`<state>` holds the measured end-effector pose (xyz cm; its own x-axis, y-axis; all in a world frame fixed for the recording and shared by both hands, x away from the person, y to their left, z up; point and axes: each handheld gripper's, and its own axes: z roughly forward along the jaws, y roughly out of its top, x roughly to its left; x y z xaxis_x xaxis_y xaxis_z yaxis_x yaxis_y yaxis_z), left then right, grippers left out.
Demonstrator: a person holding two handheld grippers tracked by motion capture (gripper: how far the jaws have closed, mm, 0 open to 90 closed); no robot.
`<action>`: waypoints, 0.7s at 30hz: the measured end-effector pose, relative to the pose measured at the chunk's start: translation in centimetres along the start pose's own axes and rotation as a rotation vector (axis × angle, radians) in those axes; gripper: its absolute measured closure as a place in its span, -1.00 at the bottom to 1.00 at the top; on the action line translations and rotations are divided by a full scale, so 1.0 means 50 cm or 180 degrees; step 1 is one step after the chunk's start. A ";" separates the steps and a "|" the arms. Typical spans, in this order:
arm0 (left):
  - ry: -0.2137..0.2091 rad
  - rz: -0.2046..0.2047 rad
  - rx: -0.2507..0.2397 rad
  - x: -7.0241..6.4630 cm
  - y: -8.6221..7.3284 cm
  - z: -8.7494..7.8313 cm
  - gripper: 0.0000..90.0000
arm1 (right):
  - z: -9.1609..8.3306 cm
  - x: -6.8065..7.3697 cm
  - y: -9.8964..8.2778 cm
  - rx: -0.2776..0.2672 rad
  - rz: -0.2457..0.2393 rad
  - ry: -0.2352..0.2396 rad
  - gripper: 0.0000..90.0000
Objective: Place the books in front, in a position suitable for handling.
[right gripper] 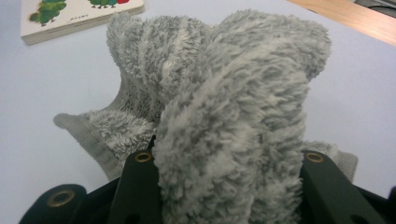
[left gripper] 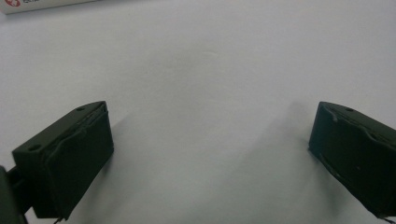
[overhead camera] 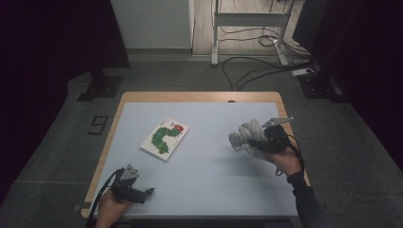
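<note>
Right gripper (overhead camera: pixel 259 141) is clamped on a fluffy grey sock (overhead camera: pixel 246 136), and in the right gripper view its two black jaws pinch a thick fold of the pile (right gripper: pixel 233 140) between them. That sock sits at the right side of the table, bunched up against the gripper, with at least part of it still trailing on the pale blue mat (overhead camera: pixel 209 161).

Nearest of all, at the near left corner, the left gripper (overhead camera: pixel 145 194) rests low over the mat with its jaws wide apart and nothing between them; in the left gripper view there is bare mat between the pads (left gripper: pixel 79 158).

Further out, left of centre, a picture book (overhead camera: pixel 165 137) with a green caterpillar on the cover lies flat, well apart from both grippers. Beyond it the wooden table edge (overhead camera: pixel 199 96) runs along the far side.

Now the risks. The grip looks to be on a loose fold of plush rather than the whole sock, so a quick swing could let the fabric slide out. A hanging tail may drag across the mat, and if the carry heads toward the book, that tail could catch its corner and nudge it. With the left jaws idle, nothing steadies the dangling end.
</note>
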<state>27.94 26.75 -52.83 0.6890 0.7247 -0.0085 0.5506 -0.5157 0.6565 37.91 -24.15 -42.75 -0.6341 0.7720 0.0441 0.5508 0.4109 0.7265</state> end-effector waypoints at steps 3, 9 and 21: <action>0.0000 -0.0002 0.0000 0.000 0.000 0.000 -1.00 | -0.018 0.002 -0.014 -0.0013 -0.0015 -0.0029 0.31; -0.0002 0.0006 0.0003 0.000 0.000 0.000 -1.00 | -0.055 0.002 -0.045 -0.0066 0.0004 -0.0065 0.30; 0.0000 0.0000 -0.0001 0.000 0.000 0.000 -1.00 | -0.088 0.007 -0.103 -0.0090 0.0038 -0.0120 0.29</action>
<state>27.94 26.75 -52.83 0.6890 0.7248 -0.0084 0.5504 -0.5156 0.6566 32.47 -28.14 -43.48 -0.6062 0.7948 0.0274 0.5424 0.3880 0.7452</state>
